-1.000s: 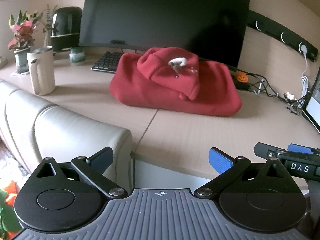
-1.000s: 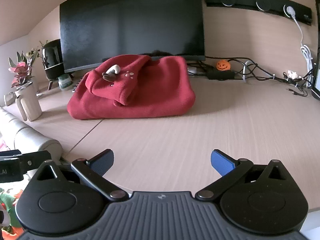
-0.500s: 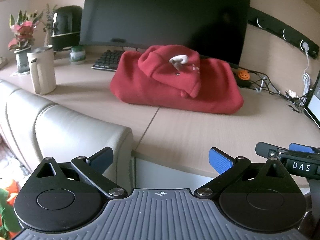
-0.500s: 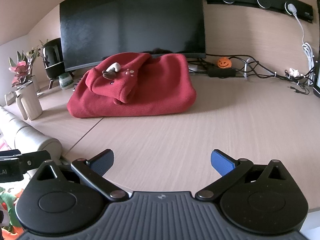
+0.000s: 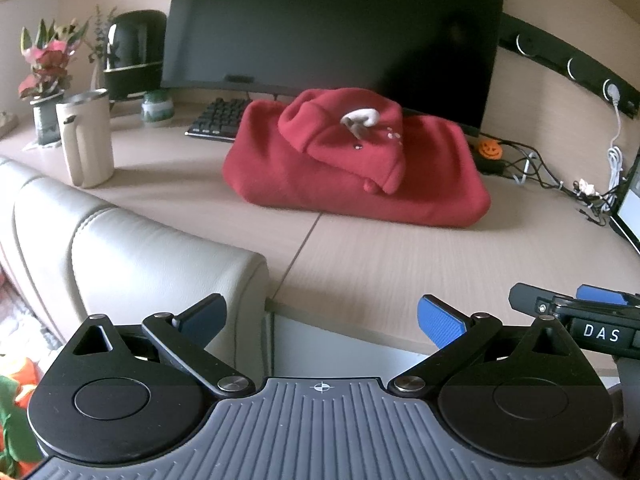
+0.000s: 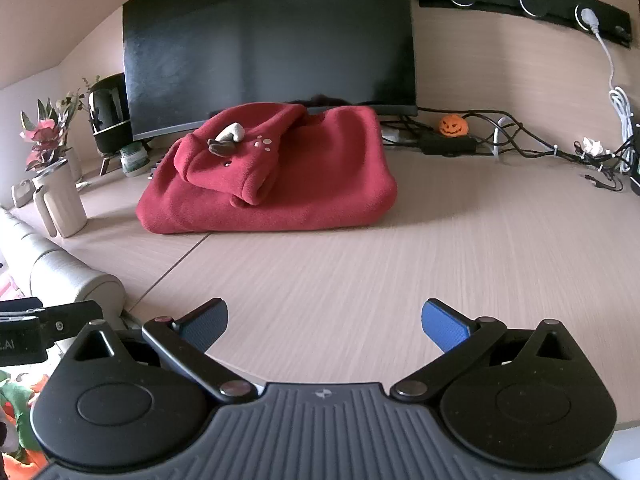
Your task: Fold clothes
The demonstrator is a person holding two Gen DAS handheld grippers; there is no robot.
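A red fleece hoodie lies folded into a thick bundle on the wooden desk in front of the monitor, its hood with small white and brown horns turned up on top. My left gripper hangs open at the desk's near edge, well short of the bundle, nothing between its blue pads. My right gripper is open too, low over the desk, empty and far from the garment. The right gripper's tip shows at the right edge of the left wrist view.
A big black monitor stands behind the hoodie, a keyboard to its left. A beige mug, a flower pot and a black speaker stand at the left. Cables and an orange pumpkin lie at the back right. A grey chair back stands near the left.
Both grippers have shifted only slightly; the hoodie sits a touch further right in the views. Both stay open and empty, and the garment has not moved.
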